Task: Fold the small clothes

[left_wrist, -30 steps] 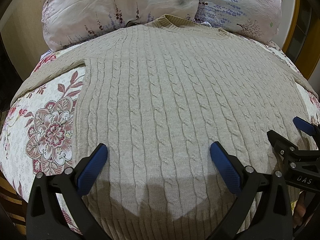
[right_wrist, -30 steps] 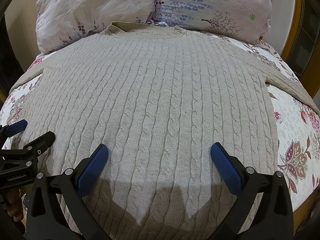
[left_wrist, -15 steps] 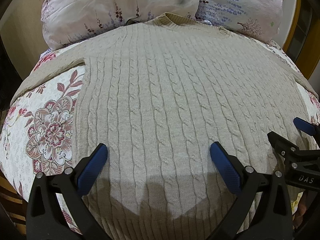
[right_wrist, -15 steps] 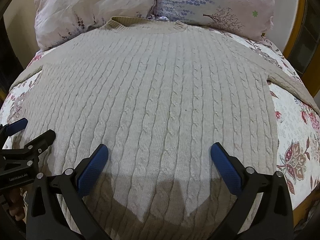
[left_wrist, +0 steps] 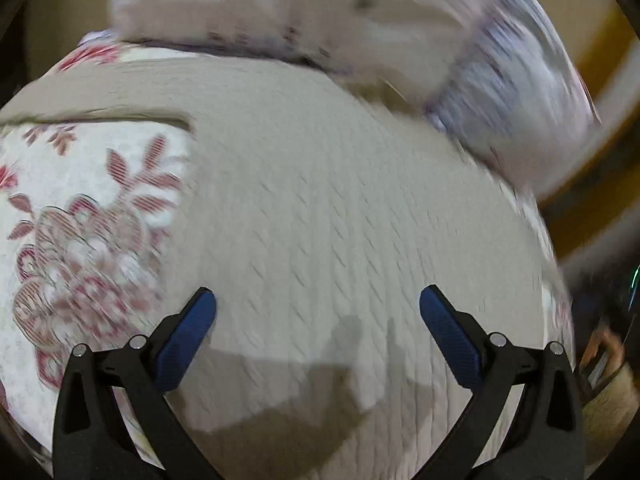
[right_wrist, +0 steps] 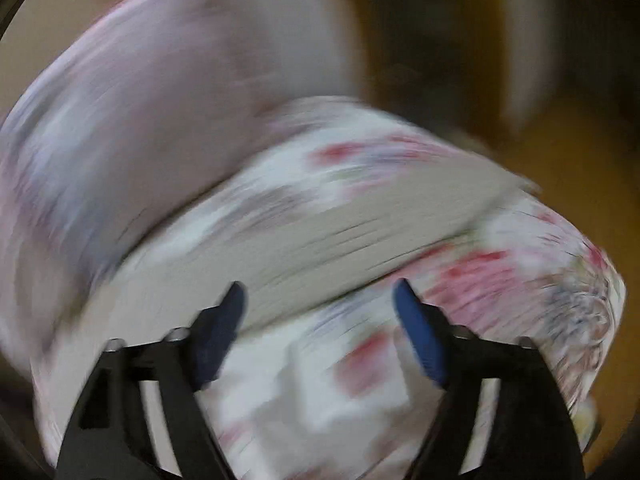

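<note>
A beige cable-knit sweater (left_wrist: 328, 216) lies flat on the flowered bedspread (left_wrist: 80, 208), its left sleeve (left_wrist: 100, 88) stretched out to the left. My left gripper (left_wrist: 318, 316) is open and empty above the sweater's lower body. In the right wrist view, which is heavily blurred, my right gripper (right_wrist: 320, 312) is open and empty above the sweater's right sleeve (right_wrist: 360, 224), which runs out across the bedspread (right_wrist: 500, 280).
Two flowered pillows (left_wrist: 304, 12) lie at the head of the bed, one also in the right wrist view (right_wrist: 140, 128). A wooden bed frame (left_wrist: 600, 92) runs along the right. A hand (left_wrist: 608, 364) shows at the left view's right edge.
Both views have swung hard to the right and blurred. The right gripper has moved from the sweater's body to its right sleeve and its jaws have narrowed slightly. The left gripper has turned towards the left sleeve.
</note>
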The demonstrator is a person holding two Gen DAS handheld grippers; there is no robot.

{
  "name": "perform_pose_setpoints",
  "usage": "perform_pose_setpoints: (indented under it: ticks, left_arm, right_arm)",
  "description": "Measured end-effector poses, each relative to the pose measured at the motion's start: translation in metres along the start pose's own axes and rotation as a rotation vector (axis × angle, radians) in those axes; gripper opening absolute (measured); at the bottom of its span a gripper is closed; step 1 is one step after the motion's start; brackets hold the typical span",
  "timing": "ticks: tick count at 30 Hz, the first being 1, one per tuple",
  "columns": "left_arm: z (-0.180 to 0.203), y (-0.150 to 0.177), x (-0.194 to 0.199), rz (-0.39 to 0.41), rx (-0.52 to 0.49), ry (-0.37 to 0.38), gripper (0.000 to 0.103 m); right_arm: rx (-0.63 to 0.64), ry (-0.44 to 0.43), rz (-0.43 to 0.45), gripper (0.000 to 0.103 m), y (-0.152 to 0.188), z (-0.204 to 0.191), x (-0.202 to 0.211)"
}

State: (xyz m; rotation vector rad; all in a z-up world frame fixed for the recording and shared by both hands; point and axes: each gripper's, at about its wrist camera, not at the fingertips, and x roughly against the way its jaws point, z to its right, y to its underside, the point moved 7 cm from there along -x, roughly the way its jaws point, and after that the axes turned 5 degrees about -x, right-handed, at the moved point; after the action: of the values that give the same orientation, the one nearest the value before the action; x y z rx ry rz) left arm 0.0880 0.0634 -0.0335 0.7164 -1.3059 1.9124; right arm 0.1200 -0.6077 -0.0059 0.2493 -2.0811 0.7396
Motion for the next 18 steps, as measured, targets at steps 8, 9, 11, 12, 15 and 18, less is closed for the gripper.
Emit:
perform_pose_setpoints:
  ticks: [8,9,11,12,15,18]
  left_arm:
    - [-0.057,-0.039,0.015,0.045,0.084,-0.205,0.101]
    - [-0.068,-0.043,0.019,0.057,0.108,-0.221,0.101]
    - [-0.094,-0.052,0.029,0.093,0.176,-0.25,0.101]
    - [-0.109,-0.057,0.036,0.119,0.213,-0.254,0.101]
    - [-0.148,-0.072,0.053,0.188,0.311,-0.25,0.101]
    - [-0.195,-0.088,0.062,0.248,0.457,-0.21,0.101]
  right_arm:
    - [-0.355,0.013,-0.012,0.008,-0.047,0.089,-0.043]
    - [-0.343,0.003,0.002,0.008,-0.052,0.088,-0.046]
    - [-0.311,-0.017,0.043,0.008,-0.06,0.079,-0.043]
    - [-0.258,-0.035,0.087,0.008,-0.063,0.059,-0.035]
    - [-0.032,-0.193,0.146,0.007,-0.055,-0.03,-0.004]
    - [0.247,-0.407,0.119,0.007,0.01,-0.15,0.035]
